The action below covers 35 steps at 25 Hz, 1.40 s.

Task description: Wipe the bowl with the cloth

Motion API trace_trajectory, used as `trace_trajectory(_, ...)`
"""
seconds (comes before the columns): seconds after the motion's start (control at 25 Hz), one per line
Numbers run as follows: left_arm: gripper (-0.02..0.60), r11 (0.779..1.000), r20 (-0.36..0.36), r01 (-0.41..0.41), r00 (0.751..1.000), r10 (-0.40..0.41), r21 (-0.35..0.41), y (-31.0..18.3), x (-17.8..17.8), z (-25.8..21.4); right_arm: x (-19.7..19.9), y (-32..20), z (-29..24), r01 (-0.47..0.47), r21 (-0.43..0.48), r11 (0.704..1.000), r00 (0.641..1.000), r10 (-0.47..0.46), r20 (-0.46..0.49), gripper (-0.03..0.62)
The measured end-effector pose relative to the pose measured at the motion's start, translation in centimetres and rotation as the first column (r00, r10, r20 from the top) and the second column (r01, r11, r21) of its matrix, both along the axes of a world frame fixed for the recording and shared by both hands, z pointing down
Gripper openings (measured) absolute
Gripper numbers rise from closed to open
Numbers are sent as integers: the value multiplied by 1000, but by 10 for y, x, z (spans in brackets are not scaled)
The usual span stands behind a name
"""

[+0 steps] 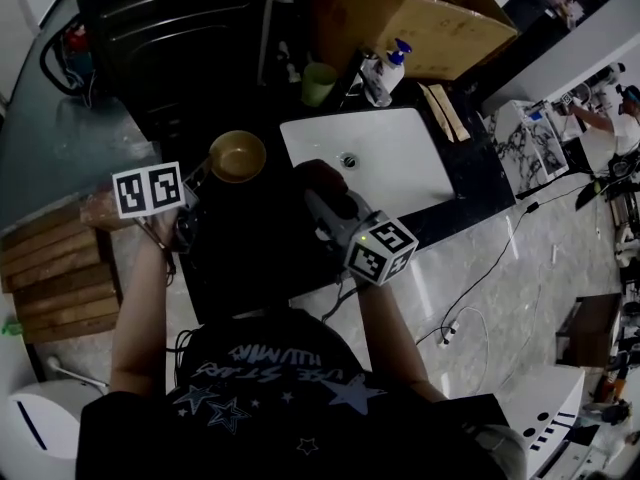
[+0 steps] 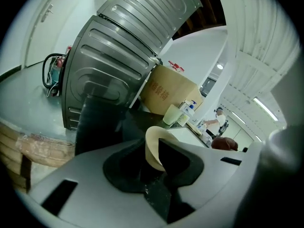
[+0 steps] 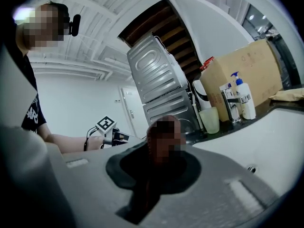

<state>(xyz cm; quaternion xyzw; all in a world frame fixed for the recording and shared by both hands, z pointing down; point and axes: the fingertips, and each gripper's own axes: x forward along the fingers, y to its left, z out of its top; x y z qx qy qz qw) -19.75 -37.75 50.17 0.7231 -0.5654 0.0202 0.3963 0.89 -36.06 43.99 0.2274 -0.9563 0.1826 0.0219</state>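
Note:
A tan bowl (image 1: 238, 155) sits upright on the black counter (image 1: 260, 238), left of the white sink (image 1: 400, 158). My left gripper (image 1: 200, 176) is at the bowl's left edge. In the left gripper view the bowl's cream rim (image 2: 156, 144) stands between the jaws of that gripper (image 2: 152, 167), with a dark gap beside it, so the jaws are open. My right gripper (image 1: 322, 198) hangs over the sink's near left corner, shut on a dark reddish-brown cloth (image 1: 318, 176). In the right gripper view the cloth (image 3: 151, 175) sticks up from between the jaws.
Behind the sink stand a faucet (image 1: 372, 73), a soap bottle (image 1: 398, 60), a pale green cup (image 1: 318, 82) and a big cardboard box (image 1: 420, 13). A ribbed metal appliance (image 1: 180, 23) fills the back left. Wooden boards (image 1: 55, 268) lie left. A cable (image 1: 490, 268) runs over the floor.

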Motion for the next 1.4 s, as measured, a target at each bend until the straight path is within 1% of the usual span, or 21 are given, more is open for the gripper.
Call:
trace_trajectory(0.2, 66, 997, -2, -62, 998, 62, 45, 32, -4, -13, -7, 24, 0, -59, 1, 998, 998, 59, -6, 54)
trace_trajectory(0.4, 66, 982, -24, -170, 985, 173, 78, 71, -2, -17, -17, 54, 0, -128, 1, 992, 992, 128, -23, 54)
trace_trajectory(0.64, 64, 969, 8, -195, 981, 196, 153, 119, -18, -31, -33, 100, -2, -202, 8, 979, 978, 202, -43, 53)
trace_trajectory(0.8, 64, 950, -4, -251, 967, 256, 184, 143, -19, -34, -37, 128, 4, -265, 3, 964, 963, 265, -43, 54)
trace_trajectory(0.84, 63, 945, -10, -269, 961, 275, 185, 148, -17, -32, -36, 136, 7, -283, -3, 959, 958, 282, -42, 54)
trace_trajectory(0.92, 63, 938, -50, -297, 949, 310, 179, 158, -11, -24, -31, 152, 16, -319, -26, 948, 947, 317, -50, 54)
trace_trajectory(1.0, 63, 934, -95, -312, 939, 331, 175, 168, -4, -18, -23, 168, 25, -348, -53, 936, 936, 345, -65, 53)
trace_trajectory(1.04, 63, 932, -103, -319, 935, 339, 173, 172, -1, -17, -20, 174, 28, -360, -64, 931, 932, 355, -71, 54)
trace_trajectory(1.12, 63, 926, -89, -336, 931, 354, 170, 179, 2, -16, -16, 181, 30, -373, -78, 924, 927, 367, -81, 54)
trace_trajectory(1.2, 55, 924, -62, -338, 933, 354, 178, 184, 3, -18, -13, 182, 31, -378, -82, 922, 924, 371, -88, 54)
trace_trajectory(1.24, 26, 924, -47, -334, 936, 348, 184, 186, 3, -19, -12, 182, 30, -377, -84, 922, 925, 370, -87, 54)
trace_trajectory(1.4, 19, 928, 7, -323, 945, 328, 187, 201, 5, -18, -17, 183, 31, -343, -89, 935, 938, 336, -79, 54)
